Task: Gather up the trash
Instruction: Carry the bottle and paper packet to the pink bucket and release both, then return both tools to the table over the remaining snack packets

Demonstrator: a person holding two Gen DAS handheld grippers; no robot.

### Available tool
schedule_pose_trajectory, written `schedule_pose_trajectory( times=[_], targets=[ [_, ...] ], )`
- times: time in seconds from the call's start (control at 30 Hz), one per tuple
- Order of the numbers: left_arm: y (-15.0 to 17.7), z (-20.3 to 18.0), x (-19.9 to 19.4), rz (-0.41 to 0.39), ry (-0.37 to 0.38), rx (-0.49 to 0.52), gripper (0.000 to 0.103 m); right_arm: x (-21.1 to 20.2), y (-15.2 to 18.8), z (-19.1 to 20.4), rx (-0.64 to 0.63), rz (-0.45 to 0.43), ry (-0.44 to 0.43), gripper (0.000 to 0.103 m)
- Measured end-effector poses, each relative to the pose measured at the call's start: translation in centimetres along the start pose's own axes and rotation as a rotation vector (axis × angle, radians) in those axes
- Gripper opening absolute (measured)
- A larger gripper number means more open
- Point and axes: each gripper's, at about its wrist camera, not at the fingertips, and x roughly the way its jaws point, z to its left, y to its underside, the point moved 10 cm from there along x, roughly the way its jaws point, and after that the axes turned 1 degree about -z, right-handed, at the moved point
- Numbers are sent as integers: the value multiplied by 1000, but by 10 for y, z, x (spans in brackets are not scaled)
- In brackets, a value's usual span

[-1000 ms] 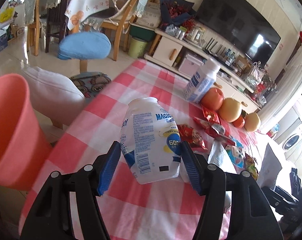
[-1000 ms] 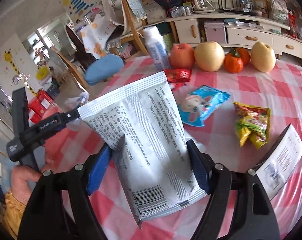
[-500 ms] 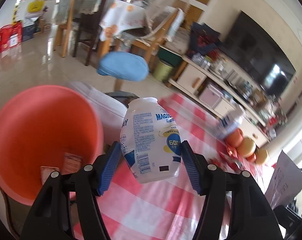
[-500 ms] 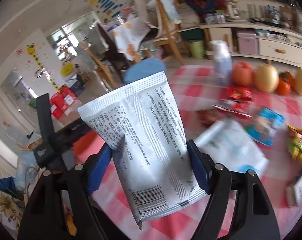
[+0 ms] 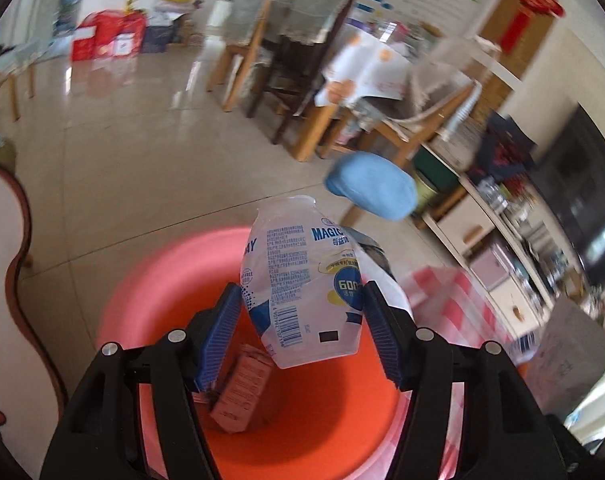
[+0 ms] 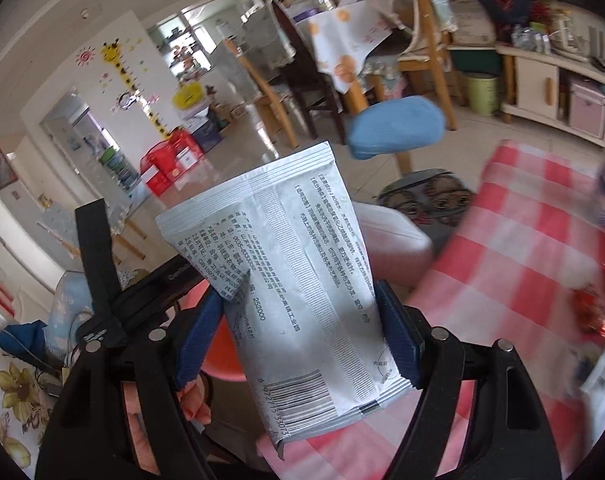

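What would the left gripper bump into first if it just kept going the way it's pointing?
Probably the orange bin. The left gripper, clamped on a white plastic bottle, aims down into its open mouth, where a flattened carton lies. Depth is hard to judge.

One bottle [image 5: 302,280], one pouch [image 6: 302,280], one orange bin [image 5: 310,432] — two grippers — one blue stool [image 5: 372,190]

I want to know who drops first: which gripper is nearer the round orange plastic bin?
Left. The left gripper, holding the white bottle, sits over the bin's opening; the right gripper, holding the silver pouch, is beside it near the table edge.
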Motion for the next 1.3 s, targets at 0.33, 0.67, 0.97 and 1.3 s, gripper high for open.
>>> schedule_pose_trajectory(
  times=[0.33,0.67,0.97,1.3],
  targets=[
    [-6,35,21,49,-67,-86,65,74,-3,18,6,79,-44,79],
    [-3,36,11,-6,-119,-107,83,39,-2,0,-40,0,60,85],
    [-7,-24,-4,-155,-35,87,89,-30,16,-36,-86,-63,212,89],
    [16,-117,-27,-223,85,363,89,-105,48,-78,-112,-111,380,89]
  ],
)
